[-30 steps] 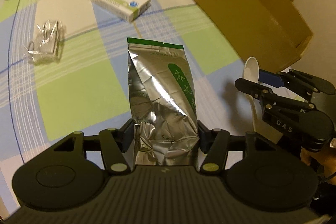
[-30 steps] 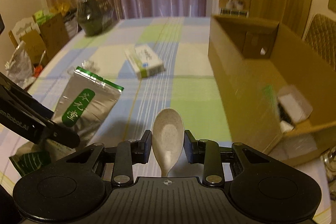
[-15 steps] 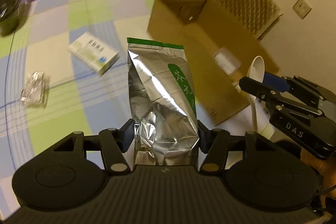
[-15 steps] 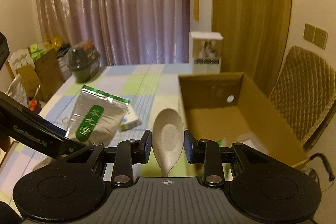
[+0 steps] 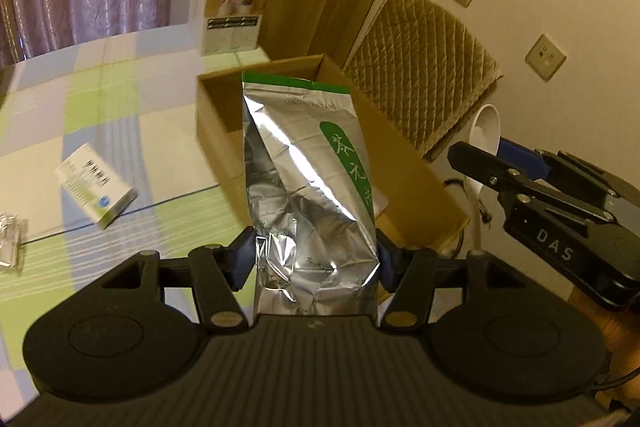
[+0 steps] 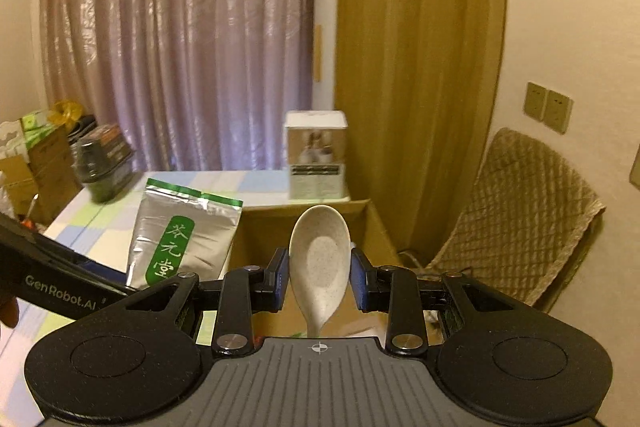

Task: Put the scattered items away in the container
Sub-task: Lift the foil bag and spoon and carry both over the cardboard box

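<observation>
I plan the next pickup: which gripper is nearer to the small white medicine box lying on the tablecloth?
Left. The left gripper, holding the foil bag, hangs just right of the medicine box; the right gripper, holding the spoon, is farther right.

The pouch is seen in silver foil, banded green at the top with a green label. The spoon is speckled off-white, the box plain brown. The tabletop is checked — green, blue and cream.
</observation>
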`<state>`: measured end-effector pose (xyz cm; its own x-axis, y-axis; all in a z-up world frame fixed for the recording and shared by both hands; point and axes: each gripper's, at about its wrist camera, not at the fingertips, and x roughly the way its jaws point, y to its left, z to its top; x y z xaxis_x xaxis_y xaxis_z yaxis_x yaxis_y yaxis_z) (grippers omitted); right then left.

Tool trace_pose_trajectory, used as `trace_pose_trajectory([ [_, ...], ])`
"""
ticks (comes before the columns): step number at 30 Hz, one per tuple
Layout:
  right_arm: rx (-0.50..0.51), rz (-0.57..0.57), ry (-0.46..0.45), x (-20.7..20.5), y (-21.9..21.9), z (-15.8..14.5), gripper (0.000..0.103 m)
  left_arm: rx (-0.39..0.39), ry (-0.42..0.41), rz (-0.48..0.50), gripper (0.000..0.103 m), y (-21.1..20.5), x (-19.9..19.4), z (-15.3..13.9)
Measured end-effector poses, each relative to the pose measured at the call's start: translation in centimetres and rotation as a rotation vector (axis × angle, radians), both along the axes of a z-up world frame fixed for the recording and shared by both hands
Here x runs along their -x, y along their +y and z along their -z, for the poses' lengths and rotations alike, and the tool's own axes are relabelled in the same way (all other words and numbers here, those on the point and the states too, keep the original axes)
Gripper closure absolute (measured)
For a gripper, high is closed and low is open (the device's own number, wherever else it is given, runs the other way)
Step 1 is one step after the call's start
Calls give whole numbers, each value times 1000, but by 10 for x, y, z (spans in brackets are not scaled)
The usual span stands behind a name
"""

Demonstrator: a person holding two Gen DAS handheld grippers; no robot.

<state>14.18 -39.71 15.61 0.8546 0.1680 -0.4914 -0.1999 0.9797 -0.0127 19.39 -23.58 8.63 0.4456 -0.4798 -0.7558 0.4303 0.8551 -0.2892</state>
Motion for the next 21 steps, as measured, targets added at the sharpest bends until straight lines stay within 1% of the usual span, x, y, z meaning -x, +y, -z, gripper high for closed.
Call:
trace_pose_trajectory([
  [5,1,17,0,-13,-20,2,68,21,8,-43,49,-25,-14,4],
  [11,-9,17,12,-25,-32,8,68,35,14,-78,49,-41,-29,8],
  [15,-6,8,26,-36,-34,17,68,40,27,-91,49,-47,-37,16],
  [21,-5,-7,37,-55,-36,27,68,67,60,-151,49,-46,-50,32],
])
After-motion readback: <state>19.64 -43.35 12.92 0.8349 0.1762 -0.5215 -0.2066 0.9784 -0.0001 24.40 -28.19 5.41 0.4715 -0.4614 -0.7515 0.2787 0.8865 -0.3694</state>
